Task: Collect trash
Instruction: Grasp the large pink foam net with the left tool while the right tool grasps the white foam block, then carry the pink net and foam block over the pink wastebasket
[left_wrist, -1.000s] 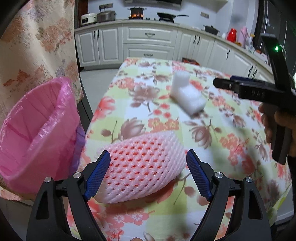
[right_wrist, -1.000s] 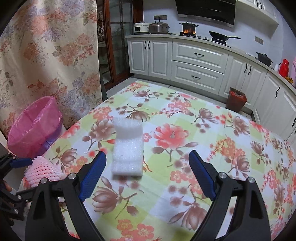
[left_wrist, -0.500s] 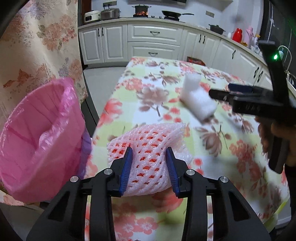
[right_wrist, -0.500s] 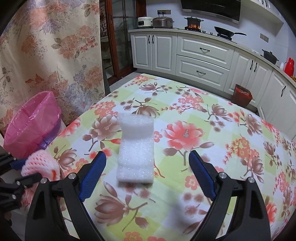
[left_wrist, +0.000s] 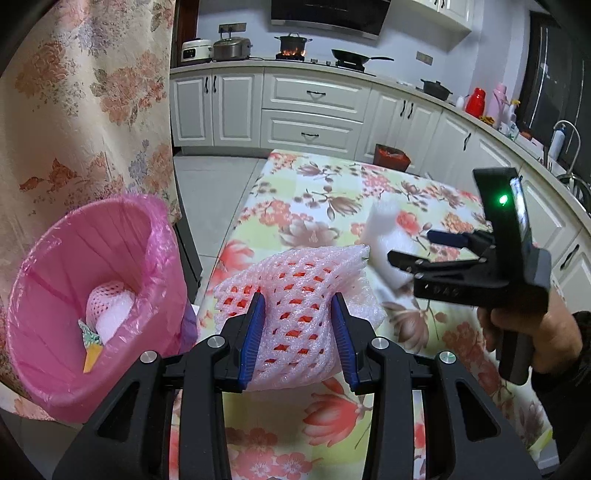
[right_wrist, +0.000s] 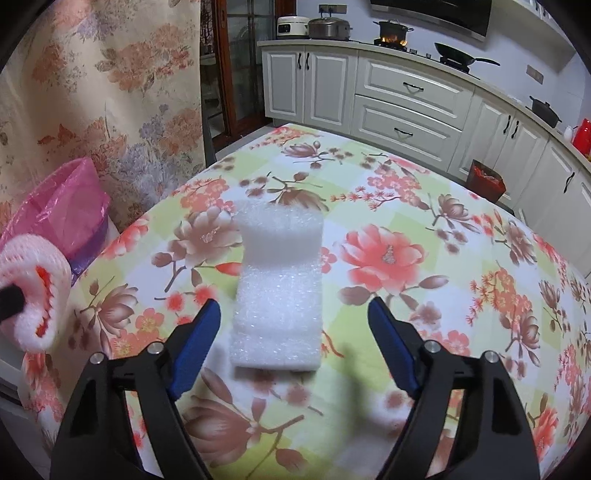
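Observation:
My left gripper (left_wrist: 297, 332) is shut on a pink foam fruit net (left_wrist: 295, 295) and holds it above the table's left edge, just right of the pink-lined trash bin (left_wrist: 55, 288). The bin holds another foam net and scraps. The net also shows in the right wrist view (right_wrist: 35, 291), as does the bin (right_wrist: 62, 218). My right gripper (right_wrist: 293, 339) is open, its fingers on either side of a white foam sheet (right_wrist: 279, 291) lying on the floral tablecloth (right_wrist: 443, 295). The right gripper also shows in the left wrist view (left_wrist: 439, 251), over the white foam (left_wrist: 382, 236).
A floral curtain (right_wrist: 92, 92) hangs behind the bin. White kitchen cabinets (left_wrist: 314, 110) and a lit stove stand beyond the table. A small red bin (left_wrist: 391, 157) sits on the floor at the far table end.
My left gripper shut on the pink net and lifted it off the table toward the bin. My right gripper moved closer to the white foam, staying open.

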